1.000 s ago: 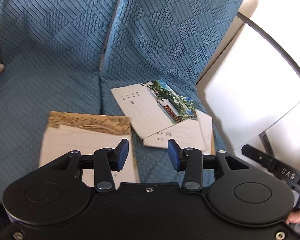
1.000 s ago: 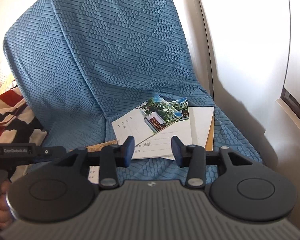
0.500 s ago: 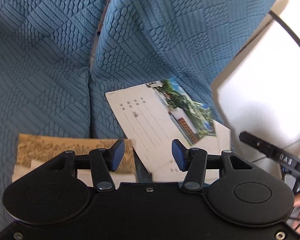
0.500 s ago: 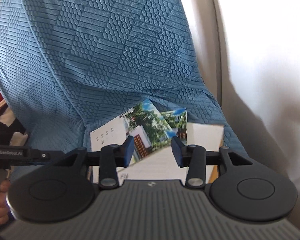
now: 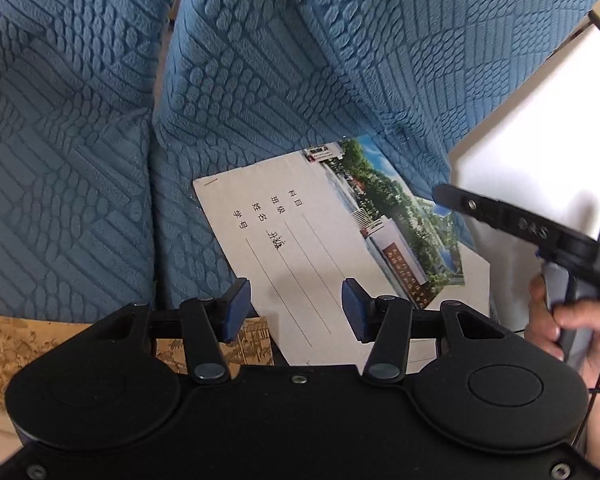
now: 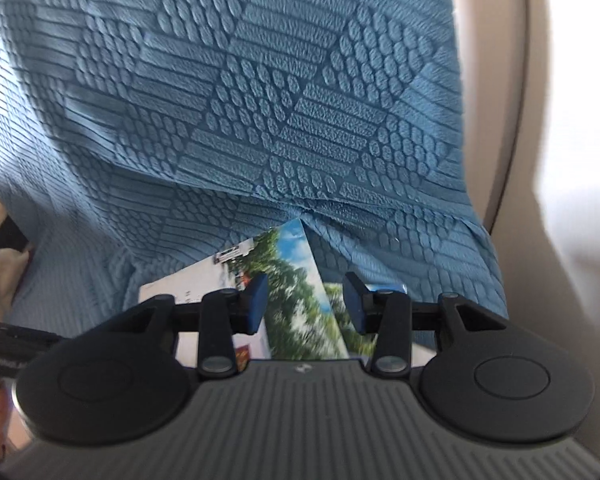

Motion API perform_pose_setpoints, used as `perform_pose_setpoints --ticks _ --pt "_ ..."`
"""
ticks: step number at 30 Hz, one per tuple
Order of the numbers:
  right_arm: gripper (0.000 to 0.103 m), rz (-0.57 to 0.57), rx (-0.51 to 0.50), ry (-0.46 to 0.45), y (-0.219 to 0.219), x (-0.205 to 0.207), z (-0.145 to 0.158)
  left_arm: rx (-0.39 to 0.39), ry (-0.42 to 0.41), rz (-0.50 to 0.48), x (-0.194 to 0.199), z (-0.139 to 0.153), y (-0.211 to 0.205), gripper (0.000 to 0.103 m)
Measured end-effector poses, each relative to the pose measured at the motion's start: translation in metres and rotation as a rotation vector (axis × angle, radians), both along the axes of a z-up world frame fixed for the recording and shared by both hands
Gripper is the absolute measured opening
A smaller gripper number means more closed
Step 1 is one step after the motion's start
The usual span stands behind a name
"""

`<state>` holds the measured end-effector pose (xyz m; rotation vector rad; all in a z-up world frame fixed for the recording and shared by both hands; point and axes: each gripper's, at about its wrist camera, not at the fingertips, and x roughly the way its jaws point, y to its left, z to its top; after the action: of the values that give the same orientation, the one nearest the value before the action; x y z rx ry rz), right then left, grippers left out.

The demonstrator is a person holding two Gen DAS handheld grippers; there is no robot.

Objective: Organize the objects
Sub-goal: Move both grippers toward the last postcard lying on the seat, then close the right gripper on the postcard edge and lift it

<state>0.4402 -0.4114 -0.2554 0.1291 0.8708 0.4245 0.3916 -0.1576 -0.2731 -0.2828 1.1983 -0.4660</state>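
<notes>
A white notebook point(image 5: 320, 248) with a photo of trees and a building along one edge lies askew on the blue sofa seat, on top of another pale notebook point(image 5: 476, 280). A brown patterned notebook point(image 5: 20, 340) lies at the lower left. My left gripper point(image 5: 296, 306) hovers open over the white notebook's near part, with nothing pinched. My right gripper point(image 6: 306, 302) is open just above the photo edge of the same notebook point(image 6: 296, 276). A second photo cover point(image 6: 392, 288) peeks out behind its right finger. The right gripper's body point(image 5: 520, 228) shows in the left wrist view.
The textured blue sofa cover point(image 5: 260, 80) rises as a backrest just behind the notebooks, with a seam between cushions point(image 5: 156, 128). A white panel point(image 5: 540, 120) borders the seat on the right. A hand point(image 5: 560, 320) grips the right tool's handle.
Both grippers have come down and closer to the stacked notebooks, which now fill more of each view. The brown notebook has slid to the lower left corner of the left wrist view.
</notes>
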Motion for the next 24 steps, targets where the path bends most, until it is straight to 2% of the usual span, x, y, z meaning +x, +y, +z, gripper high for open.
perform_pose_setpoints --ticks 6,10,15,17,22,24 --pt "0.044 0.083 -0.007 0.035 0.011 0.026 -0.016 0.003 0.057 0.006 0.006 -0.015 0.001 0.044" --pt "0.045 0.134 -0.01 0.069 0.016 0.033 -0.027 -0.002 0.051 0.011 0.005 -0.017 0.0 0.044" --pt "0.046 0.186 0.064 0.095 0.013 0.036 -0.029 0.006 0.046 0.006 0.005 -0.016 -0.002 0.044" --pt "0.046 0.18 0.15 0.115 0.001 0.04 -0.027 0.007 0.042 0.002 0.003 -0.015 -0.002 0.044" --pt "0.046 0.193 0.492 0.123 -0.035 0.038 -0.014 0.004 0.031 -0.005 0.001 -0.016 -0.001 0.044" --pt "0.045 0.212 0.577 0.132 -0.041 0.036 -0.012 0.002 0.032 -0.003 0.0 -0.016 0.0 0.044"
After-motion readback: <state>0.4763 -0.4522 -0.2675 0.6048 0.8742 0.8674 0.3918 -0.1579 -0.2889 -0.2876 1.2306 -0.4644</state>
